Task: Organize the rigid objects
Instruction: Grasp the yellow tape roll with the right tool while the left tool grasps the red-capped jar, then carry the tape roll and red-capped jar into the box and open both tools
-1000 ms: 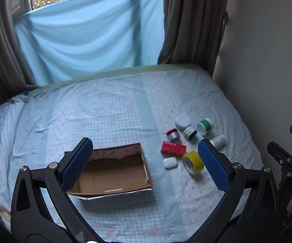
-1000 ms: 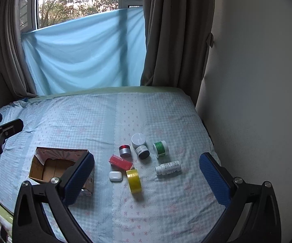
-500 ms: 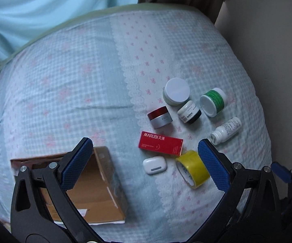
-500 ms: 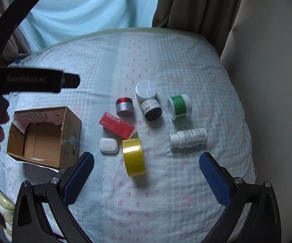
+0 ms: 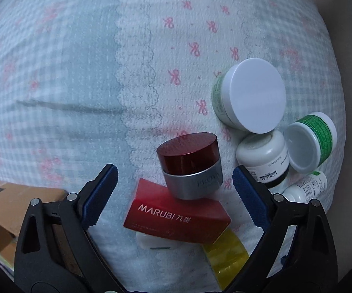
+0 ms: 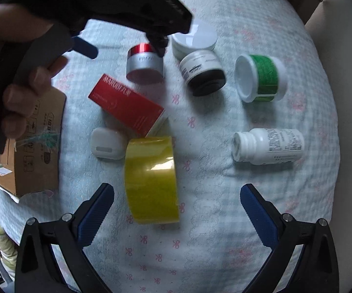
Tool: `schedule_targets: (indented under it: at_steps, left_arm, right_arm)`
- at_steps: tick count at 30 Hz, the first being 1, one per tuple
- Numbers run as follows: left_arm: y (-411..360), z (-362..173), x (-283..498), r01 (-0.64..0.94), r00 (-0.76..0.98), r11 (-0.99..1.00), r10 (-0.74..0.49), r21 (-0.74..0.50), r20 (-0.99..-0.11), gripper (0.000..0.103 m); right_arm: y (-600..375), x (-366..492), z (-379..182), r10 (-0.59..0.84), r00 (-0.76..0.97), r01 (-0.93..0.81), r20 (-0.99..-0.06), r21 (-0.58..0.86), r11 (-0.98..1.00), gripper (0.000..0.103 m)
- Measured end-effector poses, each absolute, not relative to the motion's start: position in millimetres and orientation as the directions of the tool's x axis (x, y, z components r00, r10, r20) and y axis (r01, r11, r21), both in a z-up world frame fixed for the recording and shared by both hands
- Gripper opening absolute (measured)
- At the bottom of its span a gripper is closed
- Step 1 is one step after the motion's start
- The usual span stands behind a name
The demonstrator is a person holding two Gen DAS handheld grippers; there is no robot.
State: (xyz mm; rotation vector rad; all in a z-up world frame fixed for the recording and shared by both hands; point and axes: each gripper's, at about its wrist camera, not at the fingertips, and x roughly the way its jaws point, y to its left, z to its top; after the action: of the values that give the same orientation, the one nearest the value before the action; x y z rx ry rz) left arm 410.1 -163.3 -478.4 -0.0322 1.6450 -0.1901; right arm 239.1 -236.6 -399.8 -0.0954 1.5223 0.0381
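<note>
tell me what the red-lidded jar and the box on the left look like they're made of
Red-lidded jar: glossy, metallic-looking red lid over a brushed silver body, likely plastic or metal; the sheen cannot settle which.
Box: plain brown cardboard, matte, with printed handling symbols on its side.

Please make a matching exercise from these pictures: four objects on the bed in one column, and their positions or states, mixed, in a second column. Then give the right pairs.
Column 1
1. round yellow tape roll
2. white plastic pill bottle
3. flat red cardboard carton
4. jar with dark red lid and silver body

Column 2
A. lying on its side, cap to the left in the right wrist view
B. upright, against the carton
C. standing on edge
D. lying flat between jar and tape

Pairs: 1-C, 2-A, 3-D, 4-B
</note>
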Motion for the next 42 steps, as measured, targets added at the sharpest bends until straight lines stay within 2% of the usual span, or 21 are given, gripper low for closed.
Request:
schedule_targets:
  at_steps: [2, 4, 6, 9, 11, 16, 22, 31, 42]
  left_arm:
    - [-164.7, -489.7, 410.9, 0.069, -0.105, 0.986, -0.144, -0.152, -0.984, 0.091]
    - [-166.2, -500.1, 410.4, 0.051, -0.117, 0.986, -0.15, -0.157, -0.982, 0.081]
    - [-166.1, -510.0, 410.7, 0.026, -0.132, 0.985, -0.168, -0.173, -0.977, 0.069]
    - [-163.2, -519.1, 408.8, -0.028, -0.142, 0.976, -0.218, -0.216, -0.966, 0.06]
    - [-163.7, -520.1, 407.8, -0.039, -0.133, 0.972, -0.236, -0.233, -0.963, 0.052]
    - [-167.1, -519.2, 402.9, -0.032, -0.12, 0.972, -0.234, -0.231, -0.965, 0.052]
    - [-166.0, -482.5, 404.5, -0.033, -0.097, 0.974, -0.227, -0.225, -0.969, 0.052]
    - [-150.1, -414.2, 393.3, 0.012, -0.002, 0.969, -0.247, -0.247, -0.969, 0.052]
    - [-106.6, -288.5, 321.4, 0.04, 0.173, 0.962, -0.275, -0.272, -0.946, 0.052]
  right_arm:
    - [-232.7, 240.4, -408.1, -0.027, 0.025, -0.102, -0.999, -0.03, 0.994, 0.096]
    - [-228.7, 242.1, -415.8, -0.025, 0.005, -0.128, -1.0, -0.026, 0.991, 0.095]
    - [-225.1, 243.6, -422.8, -0.047, -0.006, -0.153, -0.999, -0.045, 0.987, 0.09]
    - [-223.8, 245.7, -433.7, -0.058, -0.042, -0.16, -0.997, -0.051, 0.986, 0.077]
    - [-225.2, 246.8, -440.5, -0.053, -0.068, -0.15, -0.996, -0.043, 0.988, 0.062]
    - [-228.4, 249.3, -453.6, -0.032, -0.105, -0.132, -0.994, -0.018, 0.991, 0.039]
    - [-228.2, 248.1, -455.0, -0.029, -0.094, -0.124, -0.995, -0.017, 0.992, 0.038]
    - [-253.9, 235.6, -414.9, -0.043, -0.051, -0.068, -0.998, -0.039, 0.997, 0.038]
    - [-246.4, 220.2, -317.3, -0.046, 0.104, -0.07, -0.994, -0.053, 0.996, 0.038]
